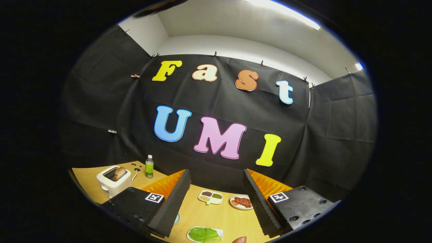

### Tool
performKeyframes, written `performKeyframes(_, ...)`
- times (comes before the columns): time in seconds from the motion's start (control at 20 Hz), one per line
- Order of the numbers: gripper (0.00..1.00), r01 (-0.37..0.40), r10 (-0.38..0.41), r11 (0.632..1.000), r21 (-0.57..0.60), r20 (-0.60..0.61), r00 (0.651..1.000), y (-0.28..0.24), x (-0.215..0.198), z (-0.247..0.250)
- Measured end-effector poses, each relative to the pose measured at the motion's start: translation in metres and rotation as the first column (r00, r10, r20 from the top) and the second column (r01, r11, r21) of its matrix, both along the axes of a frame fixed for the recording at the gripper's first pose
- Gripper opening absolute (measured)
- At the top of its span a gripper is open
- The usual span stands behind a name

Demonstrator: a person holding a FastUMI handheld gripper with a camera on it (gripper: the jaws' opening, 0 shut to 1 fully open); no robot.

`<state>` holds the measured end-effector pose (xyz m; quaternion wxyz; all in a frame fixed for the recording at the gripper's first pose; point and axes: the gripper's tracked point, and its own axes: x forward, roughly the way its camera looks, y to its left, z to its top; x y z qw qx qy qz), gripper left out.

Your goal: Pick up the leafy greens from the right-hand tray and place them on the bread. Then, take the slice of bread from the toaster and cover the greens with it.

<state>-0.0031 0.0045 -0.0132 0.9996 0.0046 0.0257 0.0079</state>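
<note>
Two fingers (216,206) of mine, spread wide and empty, held level above the desk (209,216). Leafy greens (204,234) on their tray, between the fingers, near. Toaster (113,180) with bread slice (119,173), beyond the left finger.

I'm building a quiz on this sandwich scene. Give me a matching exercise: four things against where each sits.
Things:
1. bread slice
2. leafy greens
3. bottle
4. divided dish

Places:
A. beside the toaster, toward the wall
B. on a tray between the open gripper fingers, nearest
C. in the toaster slot
D. between the fingers, farther off

Pairs: 1-C, 2-B, 3-A, 4-D
</note>
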Motion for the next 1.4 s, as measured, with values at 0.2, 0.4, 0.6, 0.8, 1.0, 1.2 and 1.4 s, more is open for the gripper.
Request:
performKeyframes(0.2,0.97,-0.009,0.009,1.000,0.017,-0.028,1.000,-0.003,0.003,-0.011)
performKeyframes(0.4,0.97,-0.095,0.094,0.995,-0.011,-0.099,0.991,0.008,0.006,-0.046)
performKeyframes(0.6,0.97,-0.220,0.206,0.975,-0.034,-0.240,0.949,0.013,0.003,-0.107)
performKeyframes(0.8,0.95,-0.310,0.286,0.951,-0.004,-0.378,0.881,0.012,0.001,-0.173)
performKeyframes(1.0,0.95,-0.371,0.355,0.926,0.076,-0.514,0.781,0.015,-0.009,-0.240)
performKeyframes(1.2,0.93,-0.431,0.407,0.894,0.125,-0.631,0.661,0.022,-0.019,-0.310)
performKeyframes(1.4,0.87,-0.436,0.428,0.880,0.189,-0.716,0.552,0.028,-0.026,-0.367)
